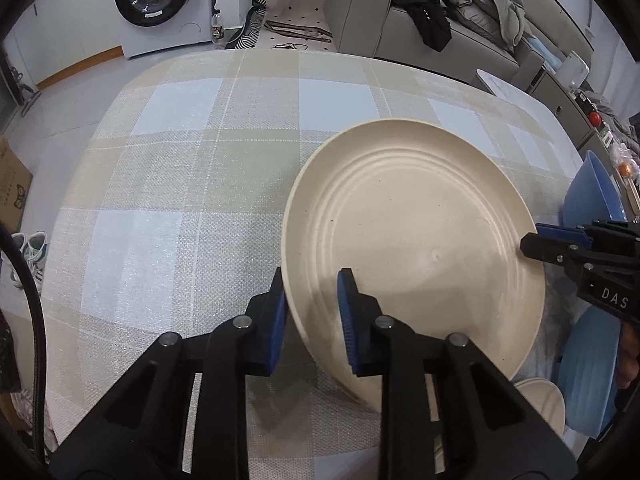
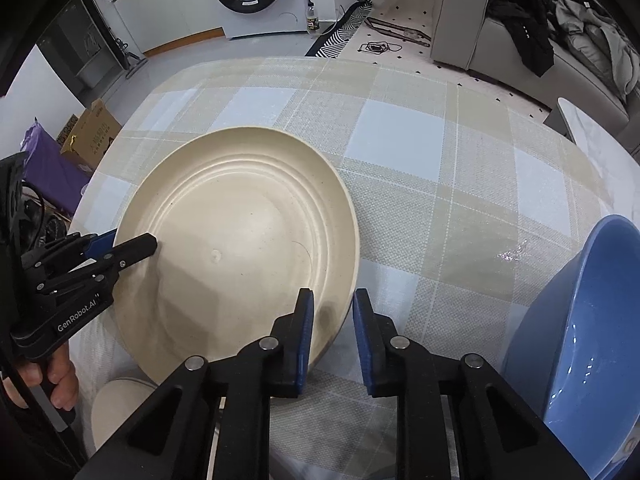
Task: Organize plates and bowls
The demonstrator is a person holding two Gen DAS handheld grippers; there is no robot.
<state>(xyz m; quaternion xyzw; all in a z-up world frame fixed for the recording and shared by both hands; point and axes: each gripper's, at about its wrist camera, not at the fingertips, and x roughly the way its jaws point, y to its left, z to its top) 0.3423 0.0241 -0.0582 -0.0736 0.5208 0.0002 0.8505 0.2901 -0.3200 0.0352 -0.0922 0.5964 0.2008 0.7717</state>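
Observation:
A large cream plate (image 1: 416, 240) with ridged rings lies over the checked tablecloth (image 1: 180, 200), gripped from both sides. My left gripper (image 1: 311, 280) is shut on its near left rim, one blue pad above and one below. My right gripper (image 2: 333, 294) is shut on the opposite rim of the same cream plate (image 2: 240, 240). Each view also shows the other tool: the right gripper (image 1: 528, 242) at the plate's right edge, the left gripper (image 2: 132, 242) at its left edge. A blue bowl (image 2: 580, 340) stands to the right.
A small cream dish (image 2: 116, 408) and a blue plate (image 1: 592, 376) sit near the table's front edge, with the blue bowl (image 1: 592, 196) behind. Beyond the table are a washing machine (image 1: 160, 0), a sofa (image 1: 440, 32) with clothes, and a cardboard box (image 2: 92, 132).

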